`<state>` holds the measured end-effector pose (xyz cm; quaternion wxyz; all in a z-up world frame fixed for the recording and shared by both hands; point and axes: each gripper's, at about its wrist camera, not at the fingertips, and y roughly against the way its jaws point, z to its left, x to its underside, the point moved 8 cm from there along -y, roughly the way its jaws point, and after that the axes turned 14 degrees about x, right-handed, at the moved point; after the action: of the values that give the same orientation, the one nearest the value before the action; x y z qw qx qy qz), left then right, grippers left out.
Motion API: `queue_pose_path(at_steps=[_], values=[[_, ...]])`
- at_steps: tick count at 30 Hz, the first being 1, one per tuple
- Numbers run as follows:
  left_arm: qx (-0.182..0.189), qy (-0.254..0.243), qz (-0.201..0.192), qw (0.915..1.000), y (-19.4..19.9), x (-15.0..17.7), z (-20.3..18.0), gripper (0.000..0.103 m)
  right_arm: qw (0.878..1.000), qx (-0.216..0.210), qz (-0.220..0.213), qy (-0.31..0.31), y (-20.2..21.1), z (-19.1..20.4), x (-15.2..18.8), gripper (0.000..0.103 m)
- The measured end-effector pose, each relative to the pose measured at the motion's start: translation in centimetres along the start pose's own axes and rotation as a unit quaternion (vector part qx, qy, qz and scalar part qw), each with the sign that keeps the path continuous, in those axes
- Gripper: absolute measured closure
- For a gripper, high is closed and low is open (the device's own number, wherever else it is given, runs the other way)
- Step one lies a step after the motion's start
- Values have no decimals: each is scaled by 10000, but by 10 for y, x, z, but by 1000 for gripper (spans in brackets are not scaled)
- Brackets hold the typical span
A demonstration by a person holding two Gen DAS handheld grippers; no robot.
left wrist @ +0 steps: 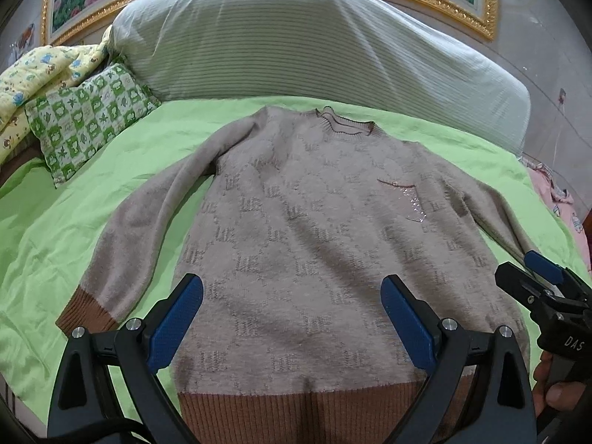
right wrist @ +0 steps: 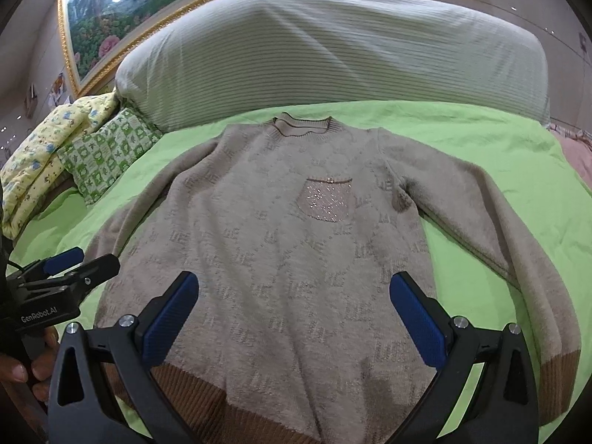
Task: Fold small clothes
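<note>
A small beige knit sweater [left wrist: 296,229] [right wrist: 281,236] with brown hem and cuffs lies flat, front up, on a green bed sheet [left wrist: 55,229] [right wrist: 481,140], collar away from me. A sequinned chest pocket [right wrist: 325,201] shows on it. Both sleeves are spread out to the sides. My left gripper [left wrist: 292,299] hovers open over the lower body of the sweater, nothing between its blue pads. My right gripper [right wrist: 294,296] is open too, above the lower part near the hem. Each gripper appears at the edge of the other's view, the right gripper [left wrist: 544,277] and the left gripper [right wrist: 74,262].
A large striped white pillow [left wrist: 296,44] [right wrist: 333,55] lies across the head of the bed. A green-checked cushion [left wrist: 88,122] and a yellow printed quilt [left wrist: 33,74] sit at the far left. A gold-framed picture [right wrist: 111,18] hangs behind. Pink fabric [left wrist: 562,199] lies at the right edge.
</note>
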<state>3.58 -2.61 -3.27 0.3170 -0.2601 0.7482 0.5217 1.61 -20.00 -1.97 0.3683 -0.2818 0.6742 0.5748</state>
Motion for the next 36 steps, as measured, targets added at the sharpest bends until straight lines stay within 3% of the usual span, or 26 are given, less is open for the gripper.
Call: queue_pose_path(at_steps=[6,10,18,36], values=[[85,0,-121,9999,6,1,-1,6,9999,-15,-104,-8,5,0,-1,0],[-109,-256,-167,9995,5,1,-4,6,9999,-27,-151,17,7,0,-2,0],[-28,91,-70,9999,3,1,-7,6,9999,-49,-93,13,5,-1,-2,0],[2,183,75,9998,-3,4,-4,6,10000,-44,-32,1,2,-2,-1,0]])
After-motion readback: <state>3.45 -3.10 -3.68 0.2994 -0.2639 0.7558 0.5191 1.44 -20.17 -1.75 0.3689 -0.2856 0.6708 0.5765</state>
